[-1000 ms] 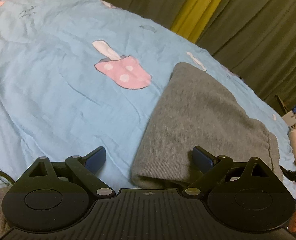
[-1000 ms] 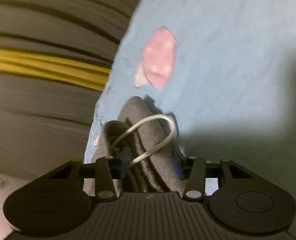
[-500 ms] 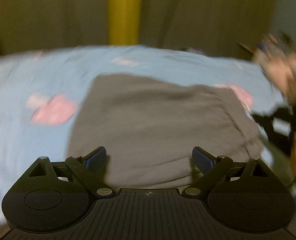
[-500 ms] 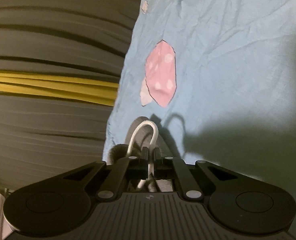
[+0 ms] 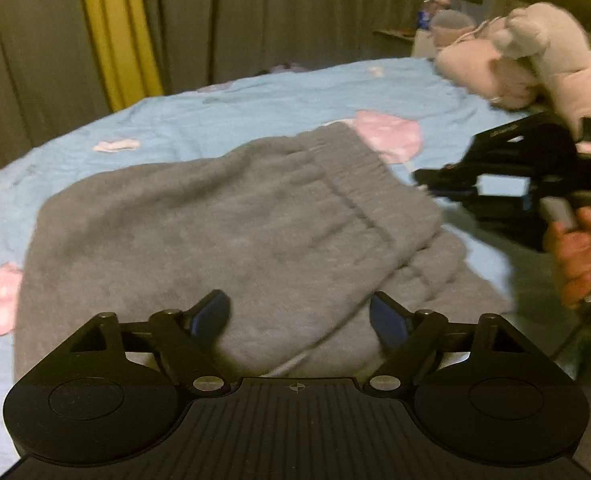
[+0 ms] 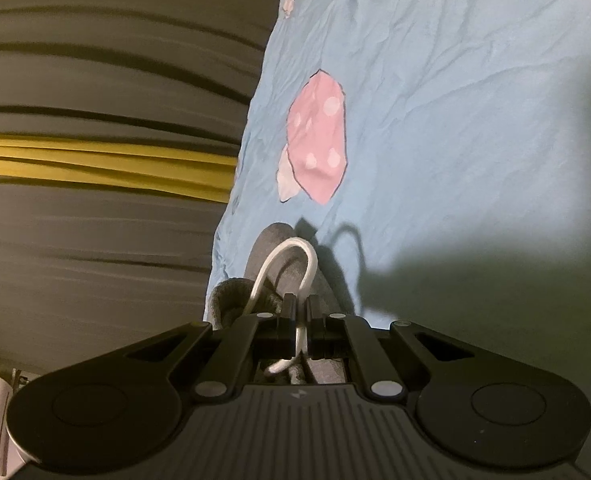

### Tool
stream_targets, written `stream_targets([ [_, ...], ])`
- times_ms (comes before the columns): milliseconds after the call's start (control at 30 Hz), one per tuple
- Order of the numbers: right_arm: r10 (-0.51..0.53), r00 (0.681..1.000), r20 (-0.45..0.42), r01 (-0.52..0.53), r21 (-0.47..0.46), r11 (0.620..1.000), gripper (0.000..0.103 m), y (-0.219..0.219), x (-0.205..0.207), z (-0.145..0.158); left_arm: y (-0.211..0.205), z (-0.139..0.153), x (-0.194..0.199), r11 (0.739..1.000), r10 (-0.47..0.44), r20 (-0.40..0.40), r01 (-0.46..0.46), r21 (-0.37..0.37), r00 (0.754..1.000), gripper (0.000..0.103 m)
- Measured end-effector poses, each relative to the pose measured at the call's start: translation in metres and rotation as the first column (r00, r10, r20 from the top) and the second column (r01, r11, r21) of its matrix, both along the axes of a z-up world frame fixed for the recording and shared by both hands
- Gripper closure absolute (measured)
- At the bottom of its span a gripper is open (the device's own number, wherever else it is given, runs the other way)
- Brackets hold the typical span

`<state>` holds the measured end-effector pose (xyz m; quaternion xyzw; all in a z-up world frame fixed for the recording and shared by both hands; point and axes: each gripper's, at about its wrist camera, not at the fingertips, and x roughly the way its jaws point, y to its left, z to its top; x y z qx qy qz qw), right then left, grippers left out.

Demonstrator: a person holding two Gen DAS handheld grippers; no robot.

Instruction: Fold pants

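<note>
The grey pants (image 5: 231, 216) lie folded on the blue bedsheet (image 5: 255, 112), waistband toward the far right. My left gripper (image 5: 299, 316) is open, its fingers straddling the near edge of the pants. My right gripper (image 6: 301, 312) is shut on the pants' waistband and its white drawstring (image 6: 287, 264), which loops out in front of the jaws. Grey fabric (image 6: 235, 300) bunches at the fingers. The right gripper also shows in the left wrist view (image 5: 447, 184), at the right edge of the pants, held by a hand.
Grey and yellow curtains (image 5: 115, 32) hang behind the bed. A pink plush toy (image 5: 535, 52) lies at the far right. The sheet has pink mushroom prints (image 6: 315, 140). The bed's edge runs along the curtains in the right wrist view.
My right gripper closed on the waistband and drawstring. My left gripper swung around so that it faces the pants squarely, and its jaws narrowed somewhat while staying open.
</note>
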<state>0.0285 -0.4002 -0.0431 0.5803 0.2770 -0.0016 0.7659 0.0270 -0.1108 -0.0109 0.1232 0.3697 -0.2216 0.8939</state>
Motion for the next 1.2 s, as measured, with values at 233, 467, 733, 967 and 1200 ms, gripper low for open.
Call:
stream_targets([
  [233, 0.029, 0.999, 0.043, -0.028, -0.034, 0.999, 0.098, 0.005, 0.000, 0.008, -0.015, 0.003, 0.025, 0.999, 0.034, -0.045, -0.035, -0.017, 0.998, 0.052],
  [467, 0.048, 0.999, 0.013, -0.048, -0.053, 0.997, 0.098, 0.009, 0.004, 0.004, -0.036, -0.001, 0.032, 0.999, 0.034, -0.011, -0.034, -0.018, 0.999, 0.076],
  [733, 0.040, 0.997, 0.070, -0.032, -0.100, 0.994, 0.098, 0.011, -0.004, 0.026, 0.029, 0.046, 0.049, 0.929, 0.158, -0.086, -0.177, -0.324, 0.984, 0.091],
  [967, 0.254, 0.960, 0.120, -0.242, -0.106, 0.964, 0.098, 0.076, 0.011, 0.044, 0.043, 0.079, 0.057, 0.885, 0.188, -0.078, -0.203, -0.419, 0.979, 0.092],
  [1200, 0.440, 0.898, 0.023, -0.437, -0.084, 0.896, 0.097, 0.132, 0.036, 0.014, 0.035, 0.064, 0.049, 0.903, 0.155, -0.104, -0.184, -0.389, 0.982, 0.091],
])
